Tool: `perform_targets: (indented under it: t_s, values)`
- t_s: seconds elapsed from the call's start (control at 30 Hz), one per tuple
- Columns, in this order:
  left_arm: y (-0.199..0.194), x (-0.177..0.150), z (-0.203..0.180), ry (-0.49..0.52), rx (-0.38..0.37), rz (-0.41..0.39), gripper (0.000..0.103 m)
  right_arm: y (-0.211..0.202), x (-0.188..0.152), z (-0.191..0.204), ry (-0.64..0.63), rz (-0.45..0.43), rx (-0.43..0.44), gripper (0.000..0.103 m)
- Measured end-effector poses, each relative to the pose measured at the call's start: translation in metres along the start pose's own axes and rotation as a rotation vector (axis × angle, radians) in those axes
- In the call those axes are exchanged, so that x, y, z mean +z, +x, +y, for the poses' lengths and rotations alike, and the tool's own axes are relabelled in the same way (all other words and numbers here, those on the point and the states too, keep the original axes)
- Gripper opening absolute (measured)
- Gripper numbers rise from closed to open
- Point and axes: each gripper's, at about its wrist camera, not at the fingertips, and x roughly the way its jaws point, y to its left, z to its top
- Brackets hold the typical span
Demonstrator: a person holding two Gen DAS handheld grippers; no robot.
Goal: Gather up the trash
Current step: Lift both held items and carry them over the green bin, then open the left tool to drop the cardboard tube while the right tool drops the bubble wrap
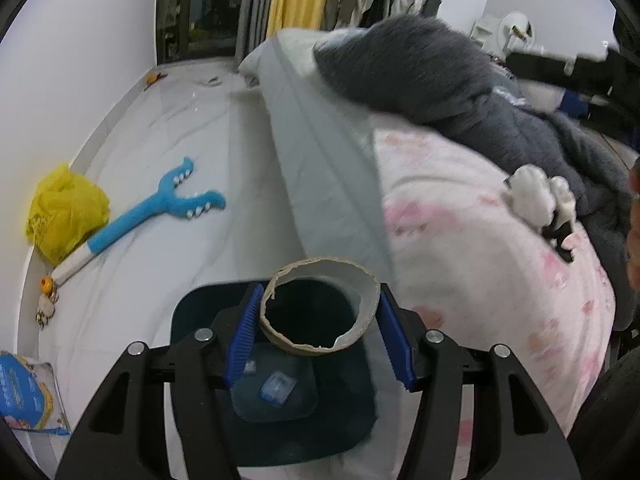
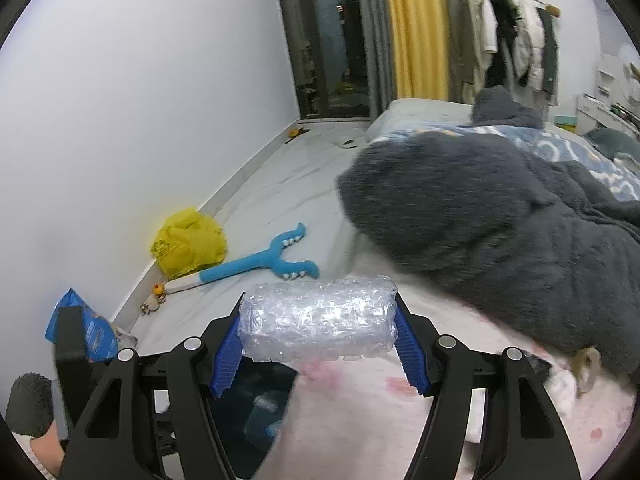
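Pale marble floor runs beside a bed, where a dark square bin [image 1: 200, 308] sits directly below both grippers, likely the drop point. Left gripper [image 1: 320, 322] pinches a torn cardboard tape ring [image 1: 370, 288] over it; right gripper [image 2: 318, 330] clamps a clear bubble-wrap roll [image 2: 318, 320]. Farther off lies a crumpled yellow plastic bag [image 1: 64, 208].

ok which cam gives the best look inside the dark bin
The left wrist view. There the dark bin sits right under the left gripper, so you look into it and see bits of trash on its bottom, though the held cardboard ring covers part. The right wrist view catches only a dark slice under the bubble wrap.
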Motion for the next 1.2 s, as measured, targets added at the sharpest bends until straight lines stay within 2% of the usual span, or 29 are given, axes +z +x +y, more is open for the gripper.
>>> perform_targets:
  t_s: [0.17,0.37,0.8,1.0,1.13,1.2]
  values:
    - [0.014,-0.017,0.020,-0.012,0.011,0.077,0.060,0.017,0.001,0.025,-0.015,0.036,0.036,0.067]
    - [0.029,-0.038,0.035,-0.032,-0.011,0.171,0.060,0.036,0.000,0.048,-0.014,0.088,0.071,0.067]
    - [0.057,-0.075,0.057,-0.072,-0.040,0.371,0.060,0.072,-0.012,0.083,-0.042,0.221,0.103,0.067]
    - [0.063,-0.085,0.067,-0.091,-0.038,0.432,0.062,0.098,-0.028,0.091,-0.039,0.314,0.116,0.067]
    - [0.063,-0.090,0.075,-0.107,-0.027,0.451,0.070,0.115,-0.041,0.099,-0.039,0.371,0.129,0.067]
    - [0.058,-0.089,0.080,-0.108,-0.015,0.436,0.072,0.123,-0.047,0.103,-0.040,0.402,0.135,0.067]
